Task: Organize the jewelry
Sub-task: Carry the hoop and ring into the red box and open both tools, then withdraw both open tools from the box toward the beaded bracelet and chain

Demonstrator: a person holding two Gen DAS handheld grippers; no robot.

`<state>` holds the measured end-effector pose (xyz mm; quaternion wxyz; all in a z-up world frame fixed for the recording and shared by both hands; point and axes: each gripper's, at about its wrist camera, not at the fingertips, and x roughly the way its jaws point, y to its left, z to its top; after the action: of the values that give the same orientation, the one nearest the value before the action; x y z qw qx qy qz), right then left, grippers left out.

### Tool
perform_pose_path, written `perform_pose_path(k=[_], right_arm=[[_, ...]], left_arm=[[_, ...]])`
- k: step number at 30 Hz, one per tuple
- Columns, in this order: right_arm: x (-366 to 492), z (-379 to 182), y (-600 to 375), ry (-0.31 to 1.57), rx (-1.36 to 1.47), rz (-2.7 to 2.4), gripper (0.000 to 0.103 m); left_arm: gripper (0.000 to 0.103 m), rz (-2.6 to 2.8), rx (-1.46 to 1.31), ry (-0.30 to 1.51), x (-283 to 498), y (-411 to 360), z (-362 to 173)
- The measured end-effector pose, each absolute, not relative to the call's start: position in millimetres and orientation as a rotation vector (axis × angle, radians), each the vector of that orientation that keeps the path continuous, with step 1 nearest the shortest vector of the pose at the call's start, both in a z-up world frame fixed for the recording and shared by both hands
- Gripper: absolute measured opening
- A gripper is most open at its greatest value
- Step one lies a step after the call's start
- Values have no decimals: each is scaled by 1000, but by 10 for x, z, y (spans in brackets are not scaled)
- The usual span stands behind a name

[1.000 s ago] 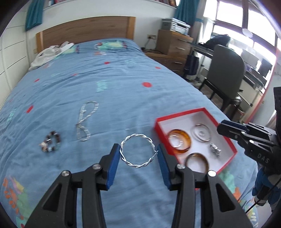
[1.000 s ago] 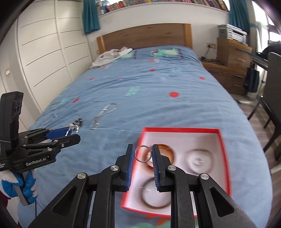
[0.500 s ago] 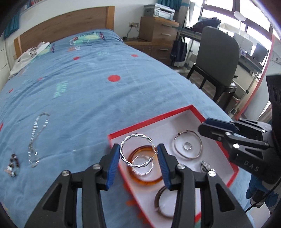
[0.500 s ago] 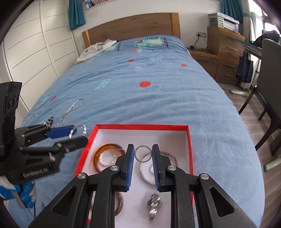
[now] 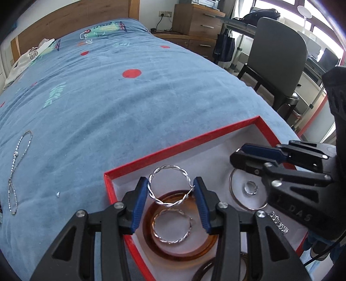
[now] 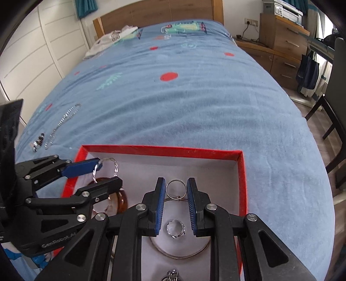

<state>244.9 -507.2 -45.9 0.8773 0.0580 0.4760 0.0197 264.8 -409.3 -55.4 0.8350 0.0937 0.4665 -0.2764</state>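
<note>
blue bed (image 5: 129,103) bears red tray (image 5: 177,147), chain (image 5: 19,164), beaded bracelet (image 6: 37,141).

Both cameras look down from close above, toward the headboard (image 6: 155,13). Both see the red tray (image 5: 183,147) on the bed (image 5: 108,97).

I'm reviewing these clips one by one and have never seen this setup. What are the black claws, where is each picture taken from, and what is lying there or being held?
Each claw is a hand-held two-finger gripper with blue pads; a person carries one in each hand. A camera on each looks forward along its fingers, so each view shows its own gripper at the bottom and the other at the side.

The left gripper pinches a twisted silver hoop. The right gripper pinches a small plain ring. Both hang over a red-edged box on a blue bed.

In the box lie an amber bangle, another twisted hoop, a thin hoop and a small ring. A silver chain lies on the bed.
</note>
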Motion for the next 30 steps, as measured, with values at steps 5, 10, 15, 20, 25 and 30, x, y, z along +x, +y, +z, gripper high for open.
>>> perform_pose_path(k=[5, 10, 15, 20, 25, 30], right_arm=[[2496, -544, -5029, 1033, 74, 28, 21], [2486, -570, -5019, 1042, 60, 25, 20], [2503, -569, -5017, 1050, 57, 23, 20], [2537, -546, -4997, 1051, 57, 28, 23], [2484, -408, -5005, 1019, 49, 20, 34], [2325, -170, -5040, 976, 44, 0, 36]], left_arm=[[42, -585, 208, 995, 2690, -4147, -601], [43, -582, 226, 992, 2706, -4169, -637], [43, -587, 241, 997, 2715, -4181, -638], [43, -600, 249, 1008, 2711, -4178, -617], [44, -611, 269, 1014, 2655, -4157, -574], [47, -627, 271, 1007, 2540, -4075, -407]])
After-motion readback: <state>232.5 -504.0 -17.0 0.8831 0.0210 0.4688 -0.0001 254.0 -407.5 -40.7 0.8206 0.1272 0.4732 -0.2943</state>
